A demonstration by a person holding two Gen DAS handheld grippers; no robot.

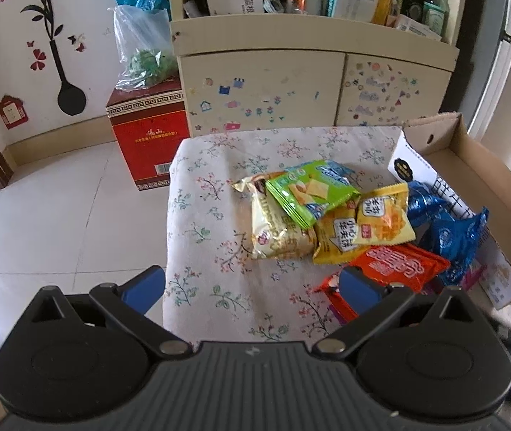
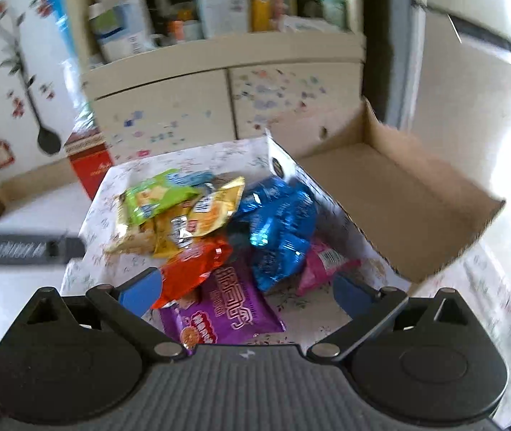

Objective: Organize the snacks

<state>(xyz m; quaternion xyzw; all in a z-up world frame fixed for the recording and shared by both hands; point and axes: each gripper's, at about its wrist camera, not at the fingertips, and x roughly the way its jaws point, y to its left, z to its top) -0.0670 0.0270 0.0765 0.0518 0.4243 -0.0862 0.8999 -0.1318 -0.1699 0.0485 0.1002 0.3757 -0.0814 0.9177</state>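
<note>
Snack packets (image 1: 323, 215) piled on floral cloth (image 1: 212, 251) beside cardboard box (image 1: 470, 165)

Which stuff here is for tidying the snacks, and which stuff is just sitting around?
For the job:
green packet
yellow packets
red packet
blue packets
purple packet
pink packet
cardboard box

Just sitting around:
red carton
plastic bag of greens
cabinet

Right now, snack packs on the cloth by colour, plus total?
green pack: 1
yellow/gold packs: 3
orange-red pack: 1
blue packs: 2, maybe more, bunched
purple pack: 1
pink pack: 1
Total: 9
</note>
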